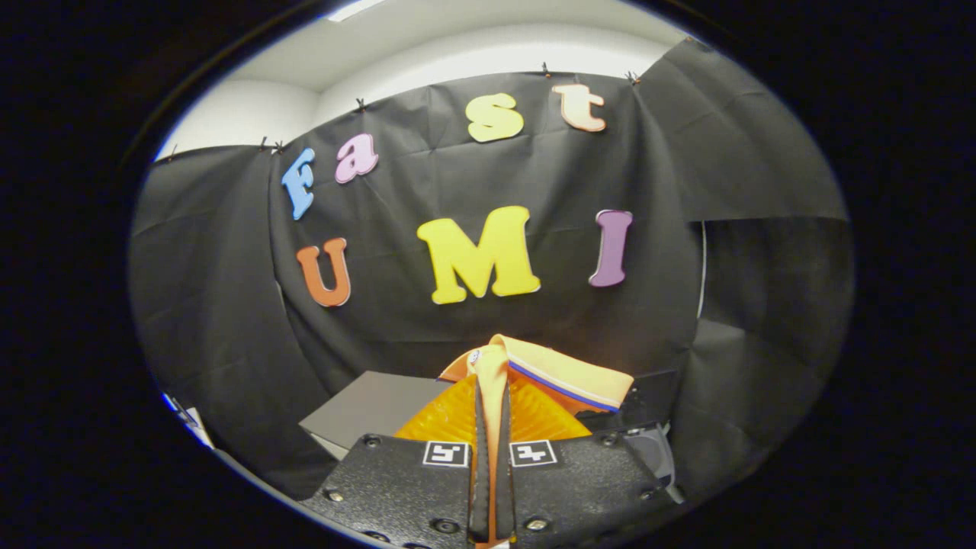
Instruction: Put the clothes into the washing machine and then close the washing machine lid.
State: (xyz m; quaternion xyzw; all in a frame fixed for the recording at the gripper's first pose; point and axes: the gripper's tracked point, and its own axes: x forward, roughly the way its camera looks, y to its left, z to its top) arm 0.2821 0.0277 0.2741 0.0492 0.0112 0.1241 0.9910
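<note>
1. A grey flat panel [366, 415], tilted, sits low to the left of the fingers, in front of the black cloth wall [221, 305]; whether it belongs to the washing machine cannot be told.
2. The gripper [492, 427] points level toward the wall, raised well above the surface below. Its fingers are drawn close together, both pressing on a fold of the orange garment [534, 381].
3. The garment bunches up just ahead of the fingertips; its collar, edged with a blue stripe, spreads toward the right.
4. A dark boxy object [648, 400] lies just beyond the garment on the right.
</note>
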